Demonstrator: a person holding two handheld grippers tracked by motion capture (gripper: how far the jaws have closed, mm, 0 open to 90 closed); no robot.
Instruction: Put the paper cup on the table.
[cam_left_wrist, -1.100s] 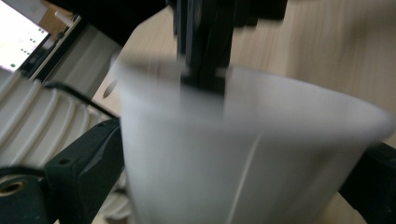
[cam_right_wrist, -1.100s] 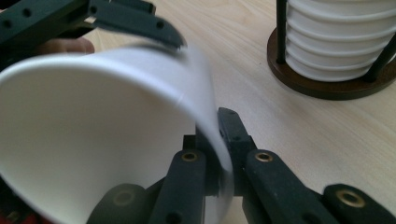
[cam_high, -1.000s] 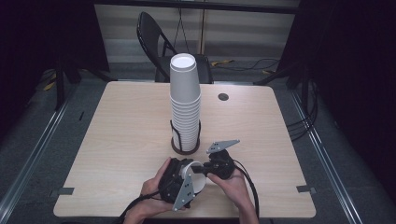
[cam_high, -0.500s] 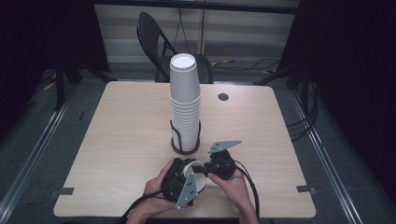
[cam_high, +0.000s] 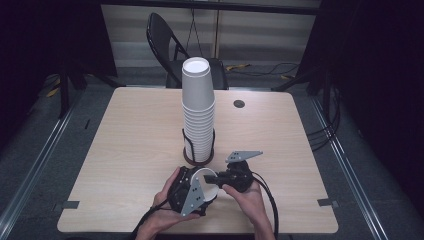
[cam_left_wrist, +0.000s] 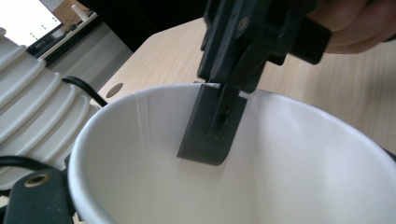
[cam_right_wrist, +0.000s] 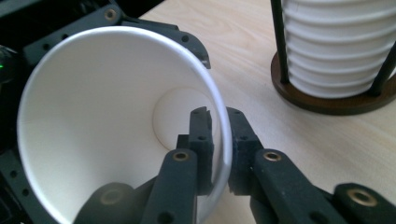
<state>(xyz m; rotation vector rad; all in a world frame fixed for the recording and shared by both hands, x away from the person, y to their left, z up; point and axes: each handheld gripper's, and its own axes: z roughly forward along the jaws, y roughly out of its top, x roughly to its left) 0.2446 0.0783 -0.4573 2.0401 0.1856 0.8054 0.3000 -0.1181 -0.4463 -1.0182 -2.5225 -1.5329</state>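
Note:
A white paper cup (cam_high: 204, 176) lies tipped between my two grippers near the table's front edge. My left gripper (cam_high: 201, 179) has just been closing and is shut on the cup's body. One of its fingers (cam_right_wrist: 154, 27) hugs the outside of the cup (cam_right_wrist: 93, 116). My right gripper (cam_right_wrist: 219, 127) straddles the rim, one jaw inside the cup (cam_left_wrist: 289, 163) and one outside. Its jaws have just been opening, and a thin gap shows at the outer pad. Behind stands a tall stack of cups (cam_high: 198, 110) in a wire holder (cam_high: 198, 161).
The stack's dark wooden base (cam_right_wrist: 327, 101) sits close beyond the grippers. The wooden table (cam_high: 125, 130) has a round cable hole (cam_high: 239, 103) at the back right. A black folding chair (cam_high: 167, 45) stands behind the table. Cables trail from both grippers over the front edge.
Both hands stay near the front edge with the cup between them. The left gripper has nudged slightly closer around the cup.

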